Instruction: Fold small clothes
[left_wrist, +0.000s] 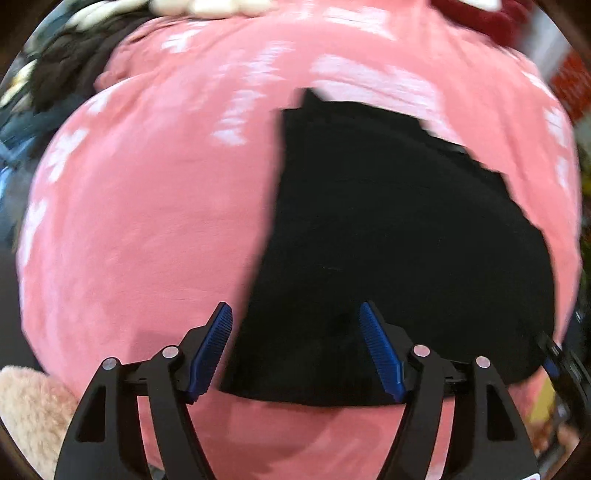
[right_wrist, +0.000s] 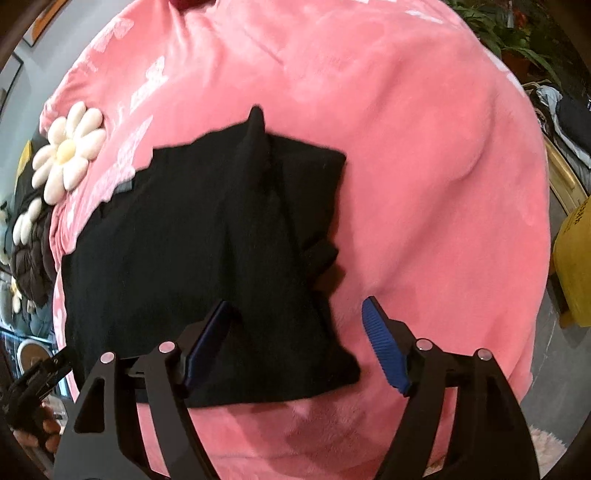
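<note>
A small black garment lies partly folded on a pink fleece blanket. My left gripper is open and empty, hovering over the garment's near left edge. In the right wrist view the same black garment lies on the pink blanket, with a folded ridge running up its middle. My right gripper is open and empty, over the garment's near right corner. The left gripper also shows at the far left edge of the right wrist view.
White flower-shaped cushions and dark padded clothing lie at the blanket's left side. A yellow stool and plants stand to the right. A fluffy beige fabric sits at the near left.
</note>
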